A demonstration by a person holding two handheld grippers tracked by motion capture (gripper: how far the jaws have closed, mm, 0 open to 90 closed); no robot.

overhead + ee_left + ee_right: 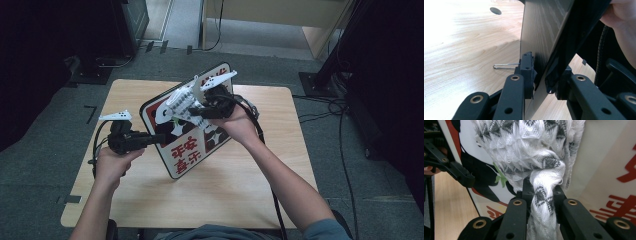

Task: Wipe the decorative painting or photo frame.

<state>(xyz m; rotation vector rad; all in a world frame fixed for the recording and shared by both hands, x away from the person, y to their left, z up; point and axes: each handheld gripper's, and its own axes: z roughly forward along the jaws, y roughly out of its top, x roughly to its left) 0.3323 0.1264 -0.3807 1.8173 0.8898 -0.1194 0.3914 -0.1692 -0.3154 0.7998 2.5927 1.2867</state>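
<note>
The stiff white sign board with red edge (192, 150) stood tilted at table centre, left gripper (540, 82) clamped on its near-left edge. Right gripper (541, 195) pinched the soft, light white-grey knitted cloth (524, 150) against its face; cloth prob. slips easily.

The high view looks down on the light wooden counter (210, 200); both gripper views sit close against the red-lettered white sign board (192, 152), shared by all views.

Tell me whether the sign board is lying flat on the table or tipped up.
Tipped up. The sign board tilts above the table, its edge clamped in the left gripper, while the right gripper presses a cloth on its face.
</note>
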